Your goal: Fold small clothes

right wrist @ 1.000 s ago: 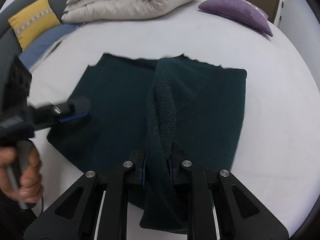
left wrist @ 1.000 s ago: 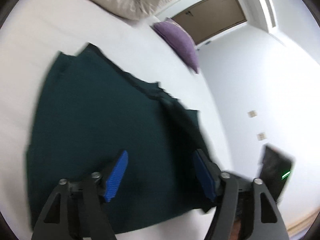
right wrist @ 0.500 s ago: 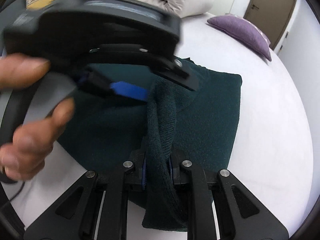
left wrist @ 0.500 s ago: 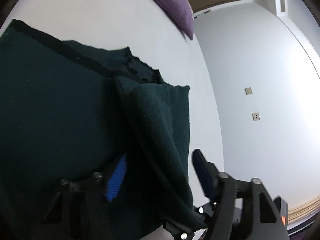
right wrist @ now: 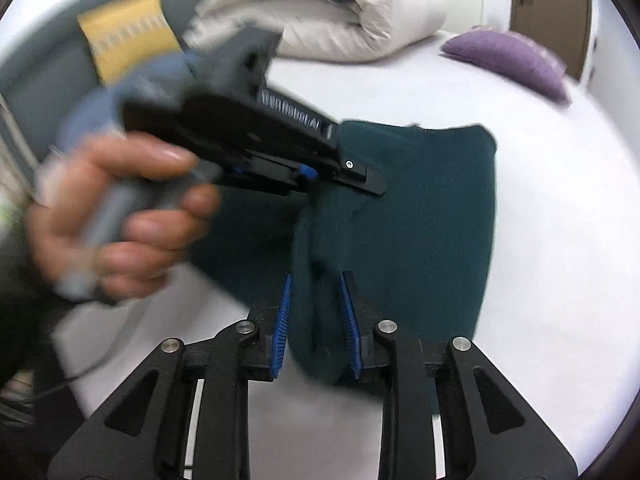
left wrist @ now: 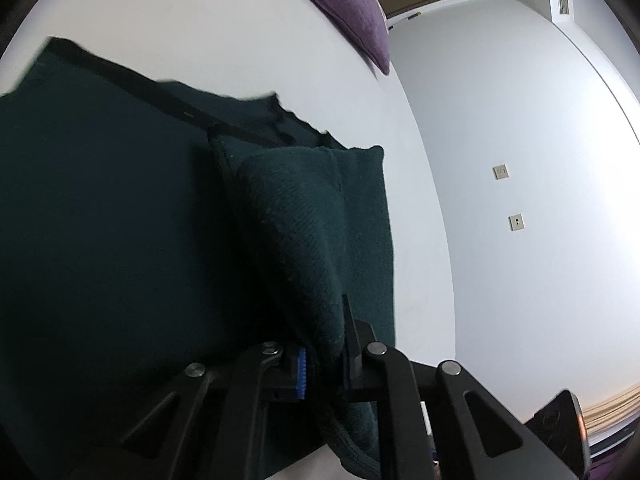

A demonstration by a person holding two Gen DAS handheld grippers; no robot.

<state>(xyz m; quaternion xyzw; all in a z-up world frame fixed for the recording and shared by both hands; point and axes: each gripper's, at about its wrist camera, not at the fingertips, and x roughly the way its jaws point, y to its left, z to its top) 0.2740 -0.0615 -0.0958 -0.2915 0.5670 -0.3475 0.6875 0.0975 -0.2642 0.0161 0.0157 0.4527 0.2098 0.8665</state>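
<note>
A dark green knit garment point(left wrist: 120, 220) point(right wrist: 420, 220) lies spread on the white bed point(left wrist: 200, 20), with a ridge of cloth pulled up along its middle. My left gripper point(left wrist: 322, 360) is closing, and its pads pinch that raised fold. The right wrist view shows the left gripper point(right wrist: 344, 178) from the side, held by a hand point(right wrist: 120, 216), gripping the fold higher up. My right gripper point(right wrist: 316, 312) is opening. The lower end of the fold still hangs between its blue pads point(right wrist: 282, 320), which have parted from the cloth.
A purple pillow point(right wrist: 508, 60) point(left wrist: 344, 4) lies at the bed's far corner near a brown door point(right wrist: 548, 8). A rolled cream duvet point(right wrist: 332, 12) and a yellow cushion point(right wrist: 124, 36) sit at the head. A wall with sockets point(left wrist: 516, 222) runs along the bed's right.
My left gripper swung across the garment to the raised fold and shut on it. The right gripper's jaws, clamped on the fold before, have spread apart.
</note>
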